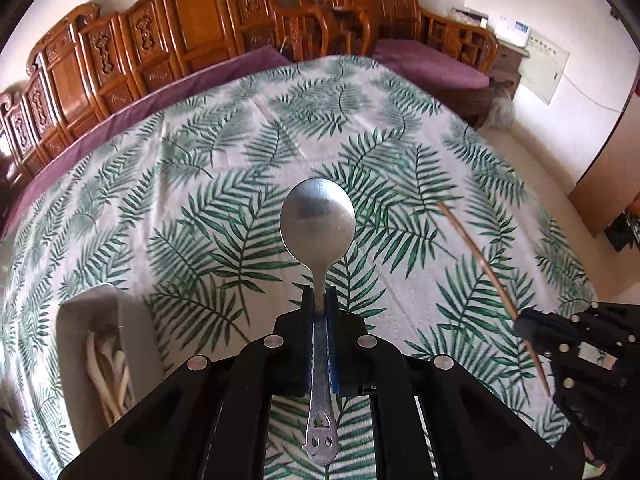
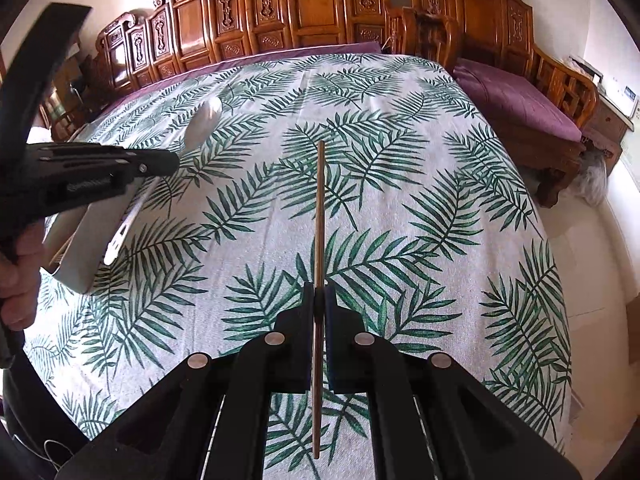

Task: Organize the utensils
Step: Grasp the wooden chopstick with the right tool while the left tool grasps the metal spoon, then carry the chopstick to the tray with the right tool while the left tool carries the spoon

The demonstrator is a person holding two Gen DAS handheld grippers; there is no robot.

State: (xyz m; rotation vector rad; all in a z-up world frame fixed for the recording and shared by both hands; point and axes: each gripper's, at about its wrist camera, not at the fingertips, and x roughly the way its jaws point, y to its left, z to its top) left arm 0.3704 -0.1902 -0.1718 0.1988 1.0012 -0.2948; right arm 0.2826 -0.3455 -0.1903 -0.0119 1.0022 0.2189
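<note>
My left gripper [image 1: 319, 300] is shut on the handle of a metal spoon [image 1: 318, 216], bowl pointing forward, held above the leaf-print tablecloth [image 1: 224, 152]. The spoon also shows in the right wrist view [image 2: 202, 122], with the left gripper [image 2: 168, 162] at the left. My right gripper [image 2: 319, 296] is shut on a brown wooden chopstick [image 2: 320, 208] that points forward. In the left wrist view the right gripper [image 1: 524, 326] holds the chopstick [image 1: 476, 256] at the right. A white utensil tray [image 1: 74, 328] with several pale utensils lies at the lower left.
The white tray [image 2: 82, 248] sits under the left gripper in the right wrist view. Carved wooden benches [image 2: 304, 12] with purple cushions [image 2: 516, 96] line the far side and right of the table. The floor [image 1: 560, 184] lies off the right edge.
</note>
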